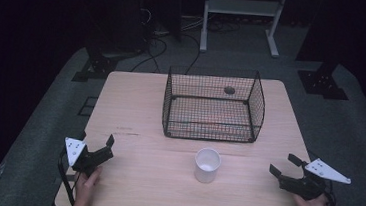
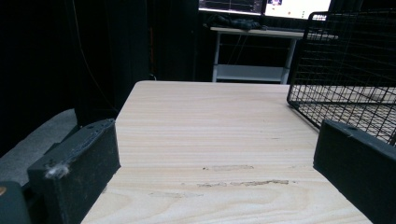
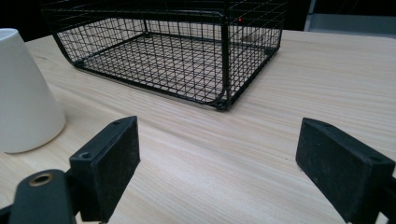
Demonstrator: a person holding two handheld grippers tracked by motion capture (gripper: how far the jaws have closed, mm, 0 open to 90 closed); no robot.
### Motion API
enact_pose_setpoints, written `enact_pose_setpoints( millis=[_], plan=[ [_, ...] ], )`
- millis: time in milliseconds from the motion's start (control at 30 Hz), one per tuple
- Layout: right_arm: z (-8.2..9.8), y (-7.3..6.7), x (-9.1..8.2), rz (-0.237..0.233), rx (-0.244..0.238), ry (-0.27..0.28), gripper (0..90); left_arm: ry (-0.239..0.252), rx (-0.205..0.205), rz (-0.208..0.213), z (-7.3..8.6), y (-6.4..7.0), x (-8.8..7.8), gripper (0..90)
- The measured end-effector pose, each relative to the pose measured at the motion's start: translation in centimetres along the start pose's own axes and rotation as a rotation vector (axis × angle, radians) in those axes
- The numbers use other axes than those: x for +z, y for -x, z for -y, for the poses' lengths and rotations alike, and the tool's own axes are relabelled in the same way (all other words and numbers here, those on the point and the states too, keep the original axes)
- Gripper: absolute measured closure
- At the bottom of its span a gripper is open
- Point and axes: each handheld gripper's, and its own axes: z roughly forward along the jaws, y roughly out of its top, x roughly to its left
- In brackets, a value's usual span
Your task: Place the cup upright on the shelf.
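Landmark: white cup (image 1: 207, 165), upright on the wooden desk (image 1: 140, 104), open mouth upward.
Wire basket (image 1: 214, 104): black mesh, on the desk just behind the cup, apart from it.
Left gripper (image 1: 96, 142): well to the cup's left, near the desk's front-left corner; jaws spread wide, nothing but bare desk between them.
Right gripper (image 1: 283, 163): well to the cup's right, near the desk's right edge; jaws apart, nothing between them.
Right gripper view: cup (image 3: 25, 88) off to the left of the jaws, basket (image 3: 177, 51) ahead.
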Motion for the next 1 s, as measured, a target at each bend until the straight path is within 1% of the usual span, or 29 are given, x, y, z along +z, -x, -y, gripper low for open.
enact_pose_setpoints(
  millis=[233,367,433,467,500,733,900,1000],
  plan=[
    [-0.1,-0.3,0.1,-0.01,-0.009,-0.005,12.8,0.0,0.01,0.002,0.0,0.1,0.0,0.0],
    [-0.3,-0.8,0.3,-0.021,-0.017,-0.009,12.8,0.0,0.006,0.004,0.0,0.0,-0.1,0.0],
    [-0.4,-1.1,0.5,-0.026,-0.031,-0.014,12.8,0.0,0.005,0.005,0.0,0.0,-0.1,0.0],
    [-0.5,-1.4,0.5,-0.037,-0.039,-0.015,12.8,0.0,0.006,0.004,0.0,0.0,-0.1,0.0],
    [-0.5,-1.4,0.5,-0.037,-0.039,-0.015,12.8,0.001,0.007,0.005,0.0,0.1,-0.1,0.0],
    [-1.1,-2.3,0.9,-0.062,-0.056,-0.018,12.8,0.001,0.008,0.004,0.0,0.1,-0.1,0.0],
    [-1.5,-2.5,0.9,-0.073,-0.061,-0.02,11.3,0.0,0.011,0.003,0.0,0.1,-0.1,0.0],
    [-1.9,-2.8,0.8,-0.081,-0.077,-0.029,10.7,0.0,0.01,0.003,0.0,0.1,-0.1,0.0]
  ],
)
